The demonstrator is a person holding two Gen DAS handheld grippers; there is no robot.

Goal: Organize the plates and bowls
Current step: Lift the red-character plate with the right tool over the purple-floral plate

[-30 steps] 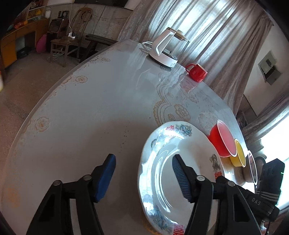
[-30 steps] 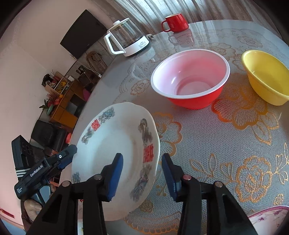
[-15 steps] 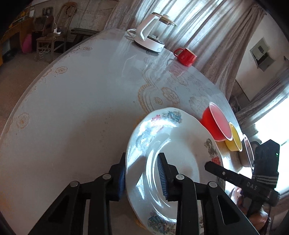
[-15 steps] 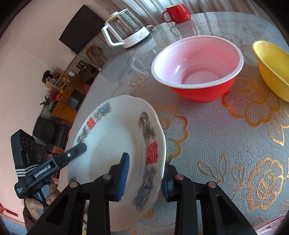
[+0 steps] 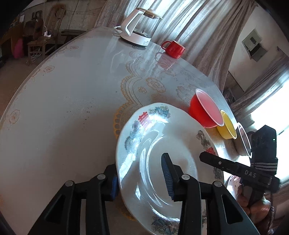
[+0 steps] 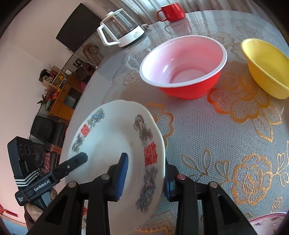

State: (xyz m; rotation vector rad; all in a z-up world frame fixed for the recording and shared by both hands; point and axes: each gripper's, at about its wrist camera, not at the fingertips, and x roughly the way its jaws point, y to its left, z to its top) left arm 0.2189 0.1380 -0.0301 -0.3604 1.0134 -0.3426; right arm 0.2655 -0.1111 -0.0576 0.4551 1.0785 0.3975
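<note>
My left tongs (image 5: 142,182) are easing open astride the near rim of the patterned plate (image 5: 162,144), my right tongs (image 6: 146,179) straddle its opposite edge, apparently gripping, the plate tilted above the bench (image 5: 72,90), red bowl (image 6: 182,66) just beyond.

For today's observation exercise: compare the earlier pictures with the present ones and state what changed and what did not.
Both grippers closed in on opposite rims of the white plate, which has lifted and tilted. The right gripper now clamps its rim; the left gripper straddles the other rim, its jaws opening again. The red bowl, yellow bowl, kettle and red mug stayed put.
</note>
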